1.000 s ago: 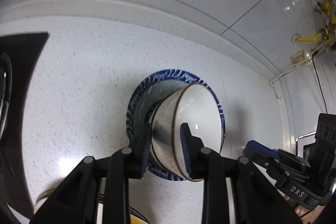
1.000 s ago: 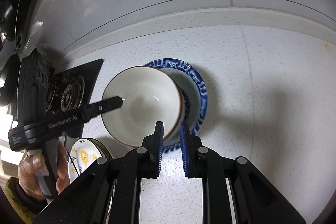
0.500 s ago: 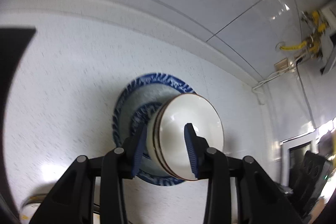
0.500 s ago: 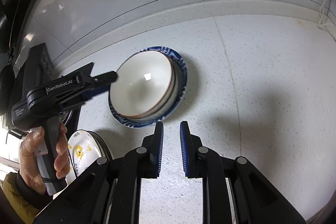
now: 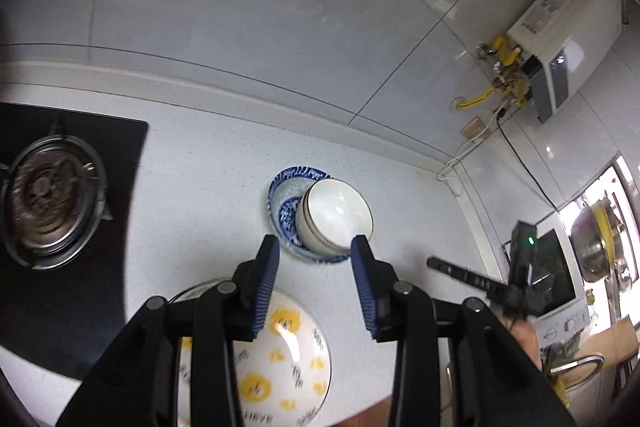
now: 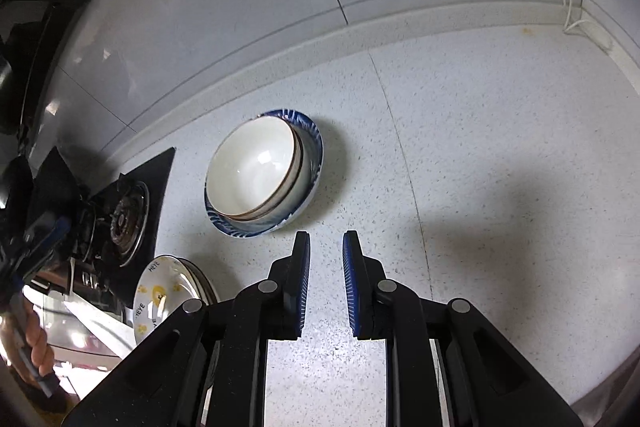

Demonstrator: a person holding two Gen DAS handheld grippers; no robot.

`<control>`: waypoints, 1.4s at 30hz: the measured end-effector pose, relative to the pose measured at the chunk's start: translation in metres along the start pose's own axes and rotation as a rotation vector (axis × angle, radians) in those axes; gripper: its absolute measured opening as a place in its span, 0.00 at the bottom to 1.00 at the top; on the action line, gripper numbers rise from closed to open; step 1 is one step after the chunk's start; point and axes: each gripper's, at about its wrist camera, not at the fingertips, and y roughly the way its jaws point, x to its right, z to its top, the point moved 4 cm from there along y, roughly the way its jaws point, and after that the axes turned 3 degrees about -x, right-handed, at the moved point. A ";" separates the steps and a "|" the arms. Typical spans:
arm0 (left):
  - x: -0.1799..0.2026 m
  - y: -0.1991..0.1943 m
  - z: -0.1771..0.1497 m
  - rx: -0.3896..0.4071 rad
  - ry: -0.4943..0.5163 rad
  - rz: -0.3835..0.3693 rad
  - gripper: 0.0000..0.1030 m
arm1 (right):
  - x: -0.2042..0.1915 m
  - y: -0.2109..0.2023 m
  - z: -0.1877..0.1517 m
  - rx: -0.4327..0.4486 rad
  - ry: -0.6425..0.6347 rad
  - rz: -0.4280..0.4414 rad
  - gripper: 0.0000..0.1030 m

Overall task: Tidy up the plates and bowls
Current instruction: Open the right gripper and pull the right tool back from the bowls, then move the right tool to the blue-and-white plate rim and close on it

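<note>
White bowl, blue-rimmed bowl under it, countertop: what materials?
White bowl: glazed ceramic by the look, glossy highlight, thin brown rim line. Blue-patterned bowl: likely glazed ceramic too, painted blue brushwork on its rim. Countertop: speckled stone or composite, can't tell which; smooth, low sheen.

**Gloss, speckle and matt black on the kitchen counter**

The white bowl [image 6: 256, 167] gleams, glazed ceramic with a bright highlight inside and a thin brown rim. It sits in the blue-patterned dish [image 6: 308, 143], just as glossy. The countertop [image 6: 480, 147] looks like smooth speckled stone with a soft sheen. The wall tiles [image 5: 240, 7] behind are shiny, mirroring faint light. The yellow-printed plate [image 5: 288, 359] is slick glazed ceramic. The hob [image 5: 120, 187] is dark glossy glass; its burner ring [image 5: 52, 203] is dull, worn metal. The left gripper [image 5: 314, 285] and right gripper [image 6: 326, 285] show matt black plastic, with ribbed blue pads [image 5: 264, 287] that look rubbery.
</note>
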 end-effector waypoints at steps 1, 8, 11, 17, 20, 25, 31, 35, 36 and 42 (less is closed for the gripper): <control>-0.002 -0.013 -0.003 0.001 0.000 0.014 0.34 | -0.001 -0.001 0.001 0.004 -0.001 0.002 0.15; -0.038 -0.057 -0.046 -0.031 -0.025 0.057 0.34 | 0.000 0.006 0.008 0.000 0.012 0.013 0.18; -0.056 -0.032 -0.053 -0.069 -0.092 0.051 0.34 | 0.002 0.021 0.012 -0.021 0.010 0.028 0.18; -0.059 0.027 -0.038 -0.110 -0.145 0.034 0.34 | 0.007 0.046 0.020 -0.058 -0.009 0.074 0.19; -0.047 0.056 -0.022 -0.127 -0.135 0.033 0.35 | 0.013 0.055 0.028 -0.075 -0.018 0.097 0.19; -0.031 0.108 0.005 -0.168 -0.109 0.057 0.37 | 0.025 0.055 0.049 -0.081 -0.045 0.144 0.27; -0.034 0.165 0.022 -0.232 -0.133 0.109 0.39 | 0.040 0.061 0.067 -0.112 -0.071 0.214 0.32; -0.039 0.193 0.027 -0.276 -0.155 0.144 0.39 | 0.039 0.087 0.072 -0.189 -0.103 0.243 0.32; -0.040 0.196 0.028 -0.280 -0.156 0.153 0.39 | 0.037 0.094 0.072 -0.205 -0.110 0.252 0.32; -0.051 0.220 0.037 -0.316 -0.178 0.161 0.39 | 0.028 0.118 0.073 -0.269 -0.132 0.286 0.32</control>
